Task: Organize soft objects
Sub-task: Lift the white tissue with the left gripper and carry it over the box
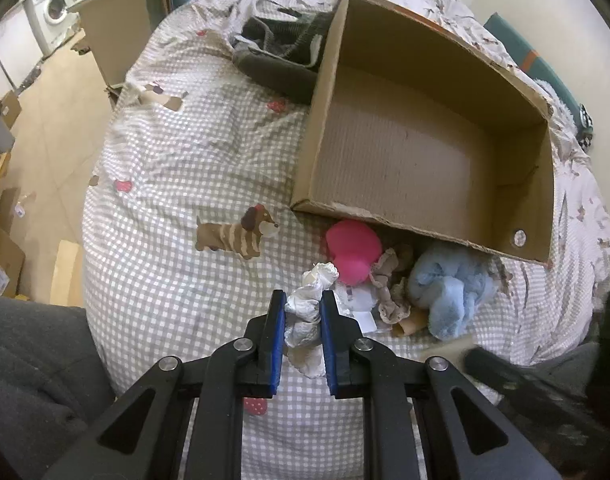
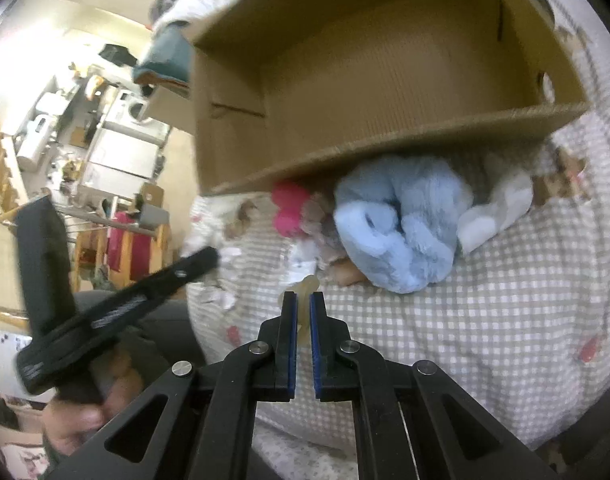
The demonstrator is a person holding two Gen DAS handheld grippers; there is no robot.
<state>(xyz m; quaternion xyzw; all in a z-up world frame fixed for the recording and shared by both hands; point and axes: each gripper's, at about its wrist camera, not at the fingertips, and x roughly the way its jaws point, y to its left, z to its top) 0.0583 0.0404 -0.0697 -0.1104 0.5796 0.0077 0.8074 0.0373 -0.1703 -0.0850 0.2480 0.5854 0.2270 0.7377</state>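
Your left gripper (image 1: 303,300) pinches a crumpled white cloth (image 1: 305,312) near the cardboard box (image 1: 425,236). Your right gripper (image 2: 303,300) has narrowed onto a small yellowish soft piece (image 2: 303,312).

A bed (image 1: 177,168) with a grey-checked cover printed with dogs fills the view. Left of it lies a beige tiled floor (image 1: 53,128) strewn with cardboard boxes (image 1: 1,256). A white washer (image 1: 55,10) stands by the far wall. The walls (image 2: 37,44) are cream, evenly lit.
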